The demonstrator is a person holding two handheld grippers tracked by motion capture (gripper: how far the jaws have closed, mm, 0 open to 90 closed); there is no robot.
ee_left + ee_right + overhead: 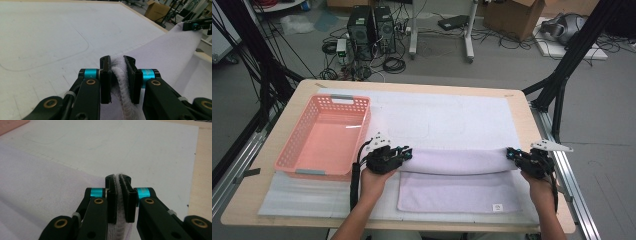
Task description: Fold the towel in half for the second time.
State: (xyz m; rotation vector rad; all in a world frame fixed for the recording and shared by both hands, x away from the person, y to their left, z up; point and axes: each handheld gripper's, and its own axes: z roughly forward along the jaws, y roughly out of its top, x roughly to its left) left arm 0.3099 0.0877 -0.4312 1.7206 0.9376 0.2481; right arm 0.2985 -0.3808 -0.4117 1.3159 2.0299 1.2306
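Note:
A pale lilac towel [452,180] lies on the white mat, its far part lifted and folded back toward the near edge. My left gripper [404,152] is shut on the towel's left corner; in the left gripper view the towel's hem [117,72] is pinched between the jaws. My right gripper [512,154] is shut on the right corner, and the folded towel edge [120,192] is squeezed flat between its pads. The lifted towel edge [457,161] stretches taut between both grippers. A small white label [497,207] shows near the towel's front right corner.
A pink plastic basket [292,155] stands at the table's left with nothing in it. The white mat [452,120] covers most of the wooden table [524,120]. Black frame posts rise at left and right; computers, cables and boxes sit on the floor beyond.

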